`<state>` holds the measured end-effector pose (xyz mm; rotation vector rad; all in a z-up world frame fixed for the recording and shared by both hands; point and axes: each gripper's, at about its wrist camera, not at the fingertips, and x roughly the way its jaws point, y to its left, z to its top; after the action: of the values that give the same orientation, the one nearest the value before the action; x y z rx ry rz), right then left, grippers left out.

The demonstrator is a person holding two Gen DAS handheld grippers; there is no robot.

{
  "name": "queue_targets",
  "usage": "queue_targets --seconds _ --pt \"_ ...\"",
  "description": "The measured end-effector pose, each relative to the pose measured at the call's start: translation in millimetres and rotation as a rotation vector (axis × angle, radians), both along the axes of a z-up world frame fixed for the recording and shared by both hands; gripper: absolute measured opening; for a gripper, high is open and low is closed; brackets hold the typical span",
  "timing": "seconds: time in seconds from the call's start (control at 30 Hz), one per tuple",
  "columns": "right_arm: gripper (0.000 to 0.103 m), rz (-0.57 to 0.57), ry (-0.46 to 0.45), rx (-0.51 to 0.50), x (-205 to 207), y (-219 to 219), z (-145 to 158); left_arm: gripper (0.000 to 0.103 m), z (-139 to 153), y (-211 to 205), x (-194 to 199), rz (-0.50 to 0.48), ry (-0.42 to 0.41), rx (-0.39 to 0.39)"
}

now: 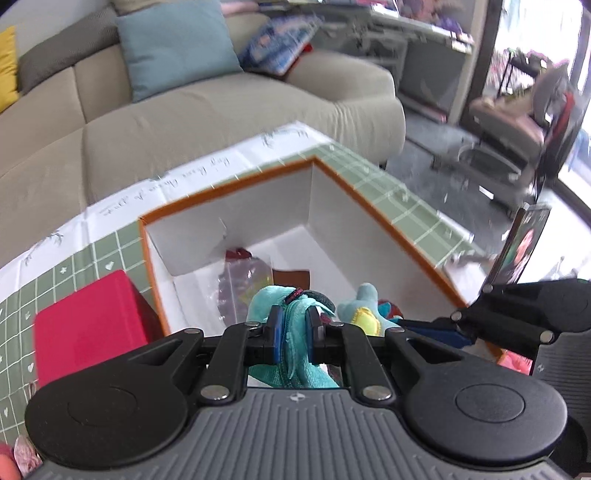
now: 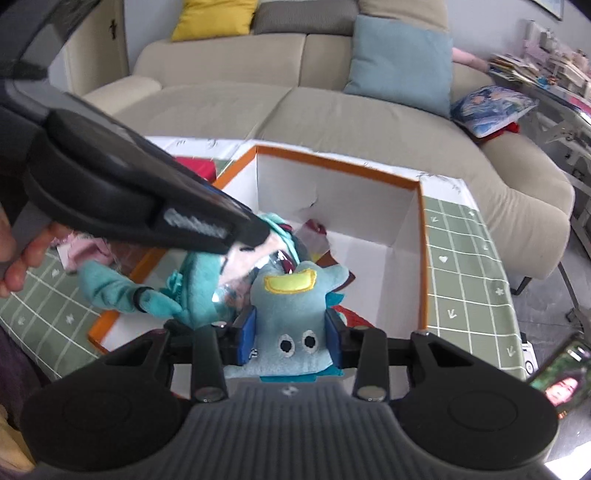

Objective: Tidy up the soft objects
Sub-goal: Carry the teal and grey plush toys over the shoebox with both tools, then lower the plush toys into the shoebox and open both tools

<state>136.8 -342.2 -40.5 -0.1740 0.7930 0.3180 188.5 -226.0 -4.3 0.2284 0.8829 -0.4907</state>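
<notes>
Teal plush [image 1: 291,332] pinched in our left gripper [image 1: 292,328], blue duck plush [image 2: 295,314] clamped in our right gripper [image 2: 291,334], both above the orange-rimmed box [image 2: 423,258]; crowded grippers risk snagging.

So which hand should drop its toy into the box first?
Probably right: the right gripper holds the duck toy squarely above the box; the left gripper holds its teal toy nearer the wall.

A beige sofa [image 2: 229,107] stands behind the worktop [image 2: 465,288], which wears a green checked cloth. On the sofa, a pale blue cushion [image 2: 400,62] leans against the backrest, a yellow cushion [image 2: 216,16] sits to its left, and a blue patterned pillow [image 2: 491,109] lies to its right.
</notes>
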Motion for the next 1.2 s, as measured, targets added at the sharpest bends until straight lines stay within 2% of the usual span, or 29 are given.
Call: queue_targets --seconds 0.3,0.4,0.57,0.77,0.87,1.0,1.07,1.2 --pt "0.042 0.055 0.124 -0.049 22 4 -30 0.013 -38 -15 11 -0.058 0.081 0.101" --pt "0.043 0.056 0.159 -0.052 28 4 -36 0.013 -45 -17 13 -0.063 0.098 0.118" --pt "0.045 0.050 0.203 -0.049 36 5 -41 0.015 -50 -21 14 -0.080 0.080 0.167" --pt "0.047 0.037 0.250 -0.035 40 5 -44 0.018 -56 -20 19 -0.073 0.109 0.216" --pt "0.049 0.031 0.247 -0.041 39 5 -44 0.019 -54 -14 21 -0.055 0.123 0.192" --pt "0.059 0.030 0.230 -0.048 36 5 -39 0.025 -44 -8 22 -0.044 0.120 0.165" --pt "0.060 0.032 0.218 -0.054 35 6 -35 0.029 -38 -8 22 -0.043 0.116 0.162" --pt "0.060 0.023 0.191 -0.060 31 6 -24 0.030 -22 -5 17 -0.048 0.094 0.133"
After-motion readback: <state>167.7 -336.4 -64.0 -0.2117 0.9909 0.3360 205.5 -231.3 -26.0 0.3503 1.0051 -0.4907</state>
